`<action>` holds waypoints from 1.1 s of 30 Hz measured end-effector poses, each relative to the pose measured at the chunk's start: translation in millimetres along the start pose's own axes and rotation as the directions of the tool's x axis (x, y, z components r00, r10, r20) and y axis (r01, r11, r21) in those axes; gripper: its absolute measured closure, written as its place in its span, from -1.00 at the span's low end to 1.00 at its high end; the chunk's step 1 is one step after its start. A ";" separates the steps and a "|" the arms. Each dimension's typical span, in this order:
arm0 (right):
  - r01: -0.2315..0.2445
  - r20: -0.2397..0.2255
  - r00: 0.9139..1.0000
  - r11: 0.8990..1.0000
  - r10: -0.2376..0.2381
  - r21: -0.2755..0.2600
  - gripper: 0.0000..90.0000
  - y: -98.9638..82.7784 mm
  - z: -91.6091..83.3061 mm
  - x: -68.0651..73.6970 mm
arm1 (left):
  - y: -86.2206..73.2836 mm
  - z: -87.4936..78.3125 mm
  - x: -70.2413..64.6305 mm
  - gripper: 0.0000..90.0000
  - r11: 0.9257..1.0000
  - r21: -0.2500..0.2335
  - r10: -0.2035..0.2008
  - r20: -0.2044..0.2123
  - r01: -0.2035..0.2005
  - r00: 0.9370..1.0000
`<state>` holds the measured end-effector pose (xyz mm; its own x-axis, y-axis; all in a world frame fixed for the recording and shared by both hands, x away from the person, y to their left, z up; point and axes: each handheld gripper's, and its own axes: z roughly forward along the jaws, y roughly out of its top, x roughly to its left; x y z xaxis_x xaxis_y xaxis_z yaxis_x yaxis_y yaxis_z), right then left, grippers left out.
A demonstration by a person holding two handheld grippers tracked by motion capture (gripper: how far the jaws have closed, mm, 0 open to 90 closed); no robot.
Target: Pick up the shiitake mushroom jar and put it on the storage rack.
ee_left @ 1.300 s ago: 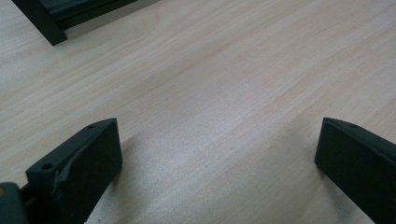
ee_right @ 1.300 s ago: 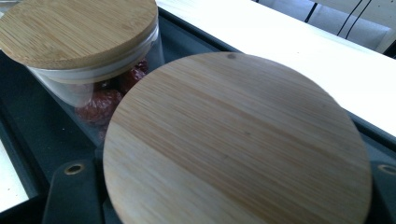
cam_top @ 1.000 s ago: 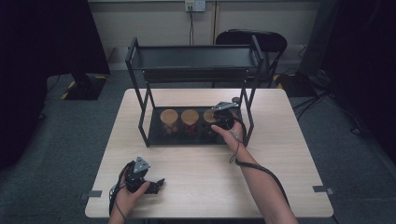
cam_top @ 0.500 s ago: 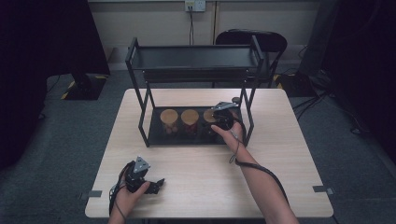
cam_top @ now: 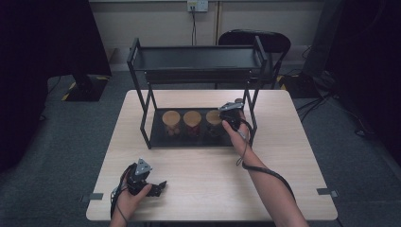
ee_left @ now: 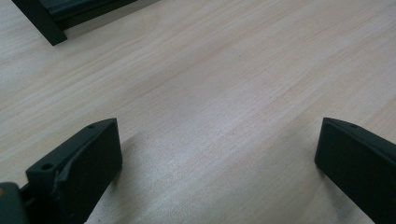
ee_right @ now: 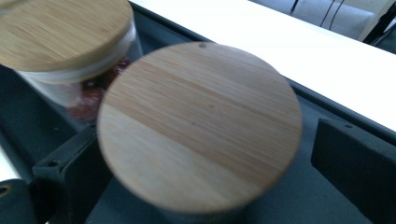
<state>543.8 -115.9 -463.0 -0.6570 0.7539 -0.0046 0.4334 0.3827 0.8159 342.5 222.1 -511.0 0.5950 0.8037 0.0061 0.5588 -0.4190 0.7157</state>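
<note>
Right jar (cam_top: 213,118): third of three in a row on the rack's (cam_top: 142,124) bottom tray, at its right end, upright, bamboo lid up; long axis vertical.
Right claw (cam_top: 222,124): spread; its jaws have just been opening and now stand either side of the jar, clear of the lid (ee_right: 201,123) in the right gripper view, so nothing is pinched.
Key relation: the jar sits straight ahead between the jaws, its lid above them; pulling back toward the table's near edge looks like the way out, the rack's right post (cam_top: 249,101) close by.
Neighbours: middle jar (cam_top: 192,118) just beside it, left jar (cam_top: 171,118) beyond.
Left claw (cam_top: 152,188): spread, empty, resting near the table's (cam_top: 283,161) near left corner, well apart from the rack.
Nearer hand: the right.
Surface: pale wood-grain table, bare in front.
Room: grey carpet, black chair (cam_top: 265,40) behind the rack, dark drapes at the sides.
</note>
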 end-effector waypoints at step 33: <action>-0.031 0.001 1.000 0.999 0.031 -0.013 -0.96 -15.4 -54.7 14.6 | 0.0 0.0 0.0 -0.99 1.000 0.000 0.000 0.000 0.000 1.000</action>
<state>493.7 -140.1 -444.1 -0.6430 0.7656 0.0200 0.4451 0.3523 0.8233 342.5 222.1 -511.1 0.5950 0.8037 0.0061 0.5586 -0.4190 0.7158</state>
